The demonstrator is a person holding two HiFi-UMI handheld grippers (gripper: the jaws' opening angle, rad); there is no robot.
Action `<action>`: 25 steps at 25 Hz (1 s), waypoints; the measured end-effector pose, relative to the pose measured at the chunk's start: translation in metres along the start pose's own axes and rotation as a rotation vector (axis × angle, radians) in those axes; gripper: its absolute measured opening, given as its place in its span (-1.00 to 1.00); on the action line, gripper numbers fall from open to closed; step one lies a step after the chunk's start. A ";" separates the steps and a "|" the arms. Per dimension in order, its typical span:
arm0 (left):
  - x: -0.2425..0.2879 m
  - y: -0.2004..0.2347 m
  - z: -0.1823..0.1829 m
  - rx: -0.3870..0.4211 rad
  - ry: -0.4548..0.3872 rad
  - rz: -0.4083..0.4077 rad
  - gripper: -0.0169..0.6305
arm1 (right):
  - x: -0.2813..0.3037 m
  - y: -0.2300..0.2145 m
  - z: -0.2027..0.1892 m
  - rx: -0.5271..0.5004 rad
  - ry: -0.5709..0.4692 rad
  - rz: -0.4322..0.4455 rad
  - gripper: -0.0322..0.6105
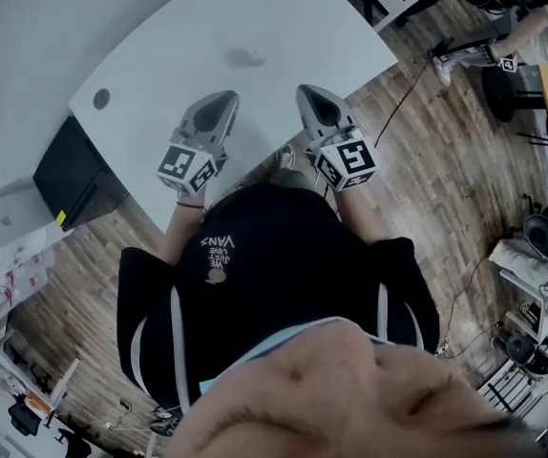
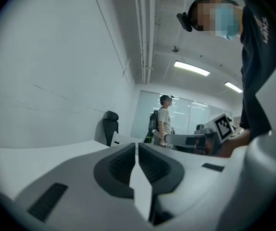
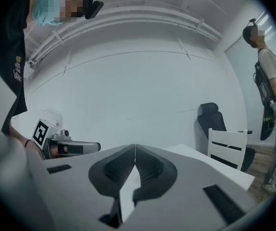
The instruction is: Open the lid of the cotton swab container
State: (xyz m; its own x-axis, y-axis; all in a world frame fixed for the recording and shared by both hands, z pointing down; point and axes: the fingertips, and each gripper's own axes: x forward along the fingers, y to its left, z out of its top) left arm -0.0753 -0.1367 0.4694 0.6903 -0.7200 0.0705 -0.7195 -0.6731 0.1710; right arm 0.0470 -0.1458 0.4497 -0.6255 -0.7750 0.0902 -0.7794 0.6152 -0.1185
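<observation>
Left gripper [image 2: 137, 147] and right gripper [image 3: 135, 149] press their jaws together, empty; only the head view clearly shows a pale container [image 1: 248, 57] beyond the tips.

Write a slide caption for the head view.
Person holds left gripper and right gripper, both shut and empty, side by side over a white table; a small pale object sits beyond them.

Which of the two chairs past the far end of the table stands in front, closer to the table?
The white slat-backed chair. In the right gripper view it overlaps the black office chair, which sits behind it against the wall.
</observation>
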 end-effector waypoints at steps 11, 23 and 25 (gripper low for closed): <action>0.041 0.029 0.006 -0.008 -0.041 0.111 -0.86 | 0.038 -0.042 0.005 -0.002 0.007 0.100 -0.86; 0.065 0.045 -0.006 0.002 -0.041 0.212 -0.86 | 0.058 -0.068 0.001 -0.008 0.029 0.182 -0.86; 0.067 0.048 -0.011 -0.004 -0.037 0.226 -0.86 | 0.060 -0.070 0.000 -0.012 0.033 0.196 -0.86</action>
State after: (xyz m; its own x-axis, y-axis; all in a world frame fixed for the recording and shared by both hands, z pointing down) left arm -0.0622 -0.2154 0.4936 0.5079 -0.8585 0.0710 -0.8555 -0.4930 0.1585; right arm 0.0641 -0.2355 0.4639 -0.7659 -0.6353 0.0992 -0.6430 0.7556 -0.1249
